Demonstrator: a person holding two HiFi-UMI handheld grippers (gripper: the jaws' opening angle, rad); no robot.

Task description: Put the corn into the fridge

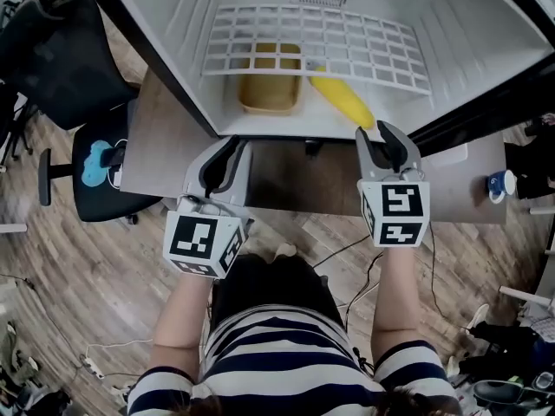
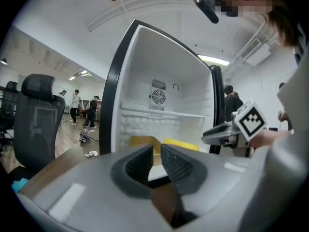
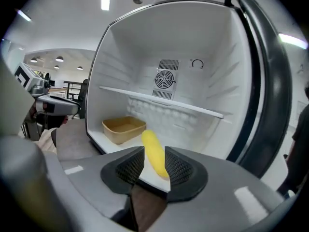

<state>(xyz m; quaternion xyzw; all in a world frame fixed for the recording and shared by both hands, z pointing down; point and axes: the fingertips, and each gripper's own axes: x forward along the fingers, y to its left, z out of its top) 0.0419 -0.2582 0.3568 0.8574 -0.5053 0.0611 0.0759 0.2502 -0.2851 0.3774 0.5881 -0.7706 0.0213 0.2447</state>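
Observation:
The yellow corn [image 1: 343,99] lies on the white floor of the open fridge [image 1: 260,126], to the right of a tan tray [image 1: 270,80]. The right gripper view shows the same corn [image 3: 154,151] lying beyond the jaws, free of the pads. My right gripper [image 1: 387,133] hovers just outside the fridge's front edge, near the corn's nearer end, open with nothing held. Level with it on the left, my left gripper [image 1: 227,150] hangs over the wooden table, its jaws a narrow gap apart and empty. Past them, in the left gripper view, are the tan tray [image 2: 144,141] and the corn [image 2: 181,144].
A white wire shelf [image 1: 321,42] spans the fridge above the tray and corn. The fridge rests on a wooden table [image 1: 165,146]. A black office chair [image 1: 69,68] stands at the left, and a small blue-and-white thing [image 1: 501,184] sits on the table's right end.

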